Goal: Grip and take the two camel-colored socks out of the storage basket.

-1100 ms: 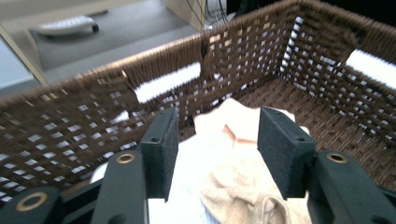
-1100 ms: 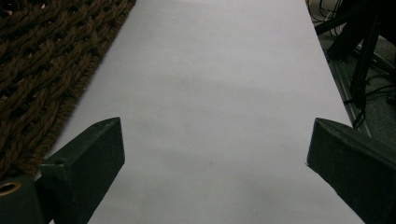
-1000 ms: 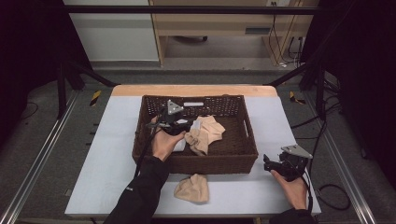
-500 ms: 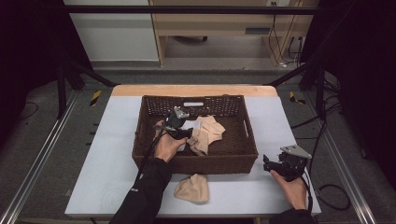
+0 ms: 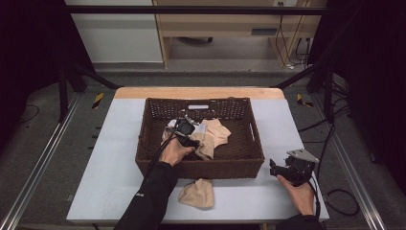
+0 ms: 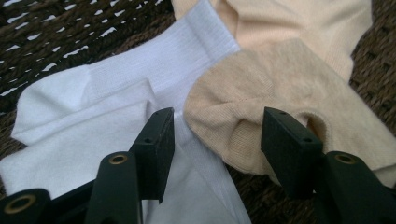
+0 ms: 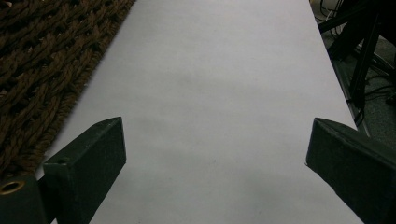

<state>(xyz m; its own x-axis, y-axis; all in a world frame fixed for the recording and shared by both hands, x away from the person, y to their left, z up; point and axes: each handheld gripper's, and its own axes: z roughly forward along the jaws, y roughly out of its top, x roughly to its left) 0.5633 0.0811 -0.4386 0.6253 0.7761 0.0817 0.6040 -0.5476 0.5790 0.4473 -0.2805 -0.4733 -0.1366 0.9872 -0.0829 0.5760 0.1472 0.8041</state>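
Left tool (image 5: 187,135) lowered, jaws just opening, right tool (image 5: 282,168) open, level

Table (image 5: 119,158): pale grey-white top with a strip of light wood along the far edge, standing over a grey floor.
Basket (image 5: 198,168): dark brown wicker, rectangular, resting near the table's middle, toward the far edge.
Beige sock (image 5: 197,193): crumpled on the bare top just beside the basket's near wall.
Right side: bare tabletop beside the basket's woven wall (image 7: 42,74), seen in the right gripper view.
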